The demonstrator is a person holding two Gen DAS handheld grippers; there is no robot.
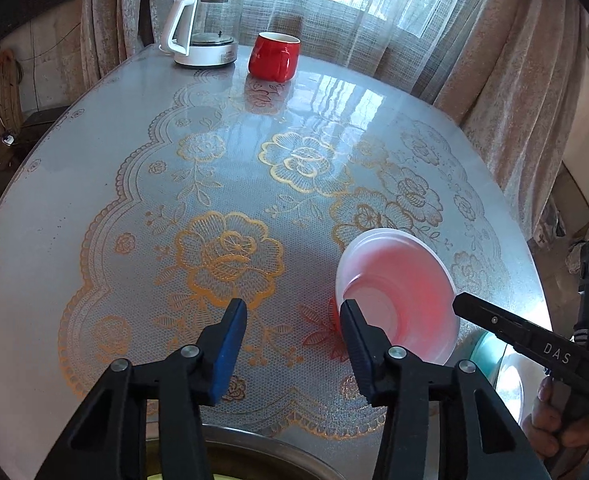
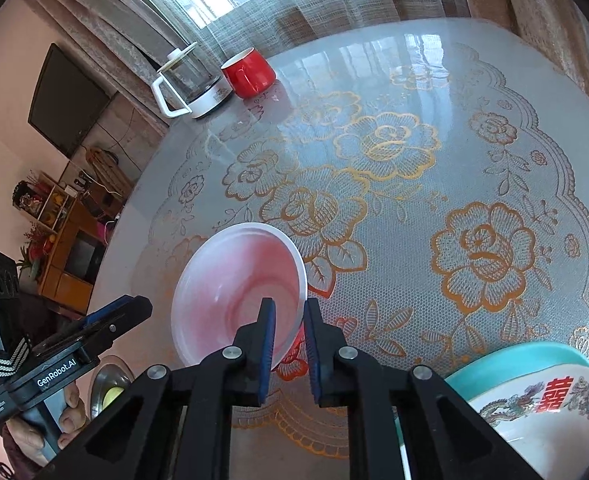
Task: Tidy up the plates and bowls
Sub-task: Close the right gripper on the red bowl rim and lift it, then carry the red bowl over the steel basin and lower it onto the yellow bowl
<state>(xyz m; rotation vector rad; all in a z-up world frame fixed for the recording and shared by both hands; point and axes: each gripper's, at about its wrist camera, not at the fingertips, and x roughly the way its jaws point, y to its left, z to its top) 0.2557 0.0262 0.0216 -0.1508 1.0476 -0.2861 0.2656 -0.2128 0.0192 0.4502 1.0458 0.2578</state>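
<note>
Pinching the near rim of the pink bowl [image 2: 238,292], the right gripper [image 2: 288,312] tilts it above the table [image 2: 414,220]; the left gripper [image 1: 294,316], fingers spread and empty, sits just left of it.

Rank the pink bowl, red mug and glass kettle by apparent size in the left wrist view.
1. pink bowl, though it is nearest the camera
2. glass kettle
3. red mug
The last two stand side by side, so their order is surer.
</note>
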